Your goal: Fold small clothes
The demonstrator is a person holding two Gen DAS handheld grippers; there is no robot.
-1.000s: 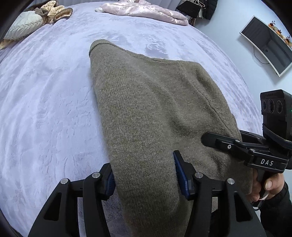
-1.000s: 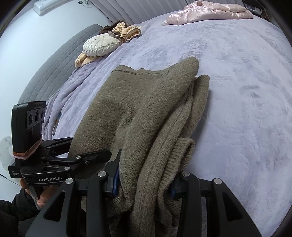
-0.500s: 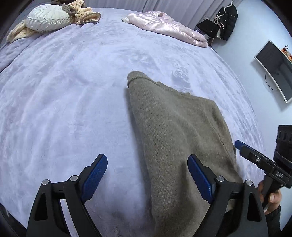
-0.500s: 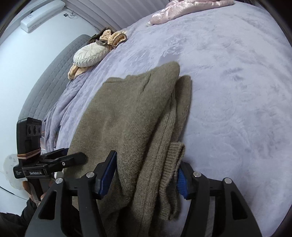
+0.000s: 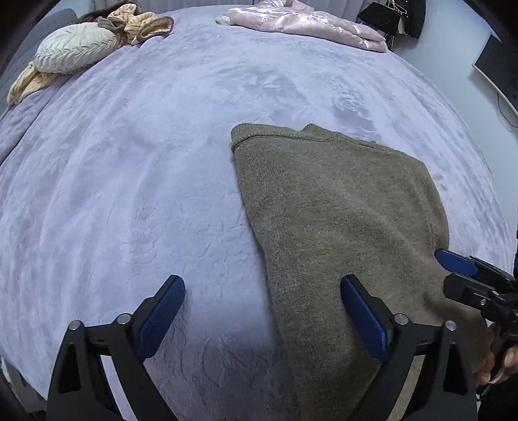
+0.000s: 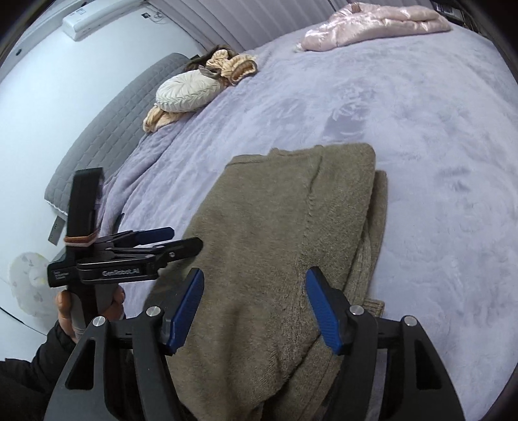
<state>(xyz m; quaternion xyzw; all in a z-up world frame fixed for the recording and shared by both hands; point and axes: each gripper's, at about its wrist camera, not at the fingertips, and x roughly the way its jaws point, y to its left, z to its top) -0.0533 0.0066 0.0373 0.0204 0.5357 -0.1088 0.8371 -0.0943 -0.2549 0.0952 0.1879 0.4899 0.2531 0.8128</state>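
An olive knitted sweater (image 5: 340, 226) lies folded on the lilac bedspread (image 5: 145, 178), with a sleeve layer showing along its right side in the right wrist view. My left gripper (image 5: 264, 307) hangs over the sweater's near left edge. Its jaws are opening wide: one pad is over bare bedspread, the other over the knit, and neither presses on it. My right gripper (image 6: 255, 304) hovers above the sweater (image 6: 285, 226) near its front. Its jaws are opening too, with the cloth lying below and between the blue pads, not pinched. Each gripper shows in the other's view: left gripper (image 6: 184, 238), right gripper (image 5: 450, 272).
A round cream cushion (image 5: 74, 48) and beige garments (image 5: 142, 24) lie at the bed's far left. A pink satin jacket (image 5: 307, 22) lies at the far edge. A grey quilted headboard (image 6: 106, 129) stands to the left, and a wall monitor (image 5: 498, 71) to the right. A person's hand (image 6: 68, 311) holds the left gripper.
Both grippers have let go of the sweater and spread their jaws. The left gripper has pulled back and to the left off the knit. The sweater has settled flat on the bed.
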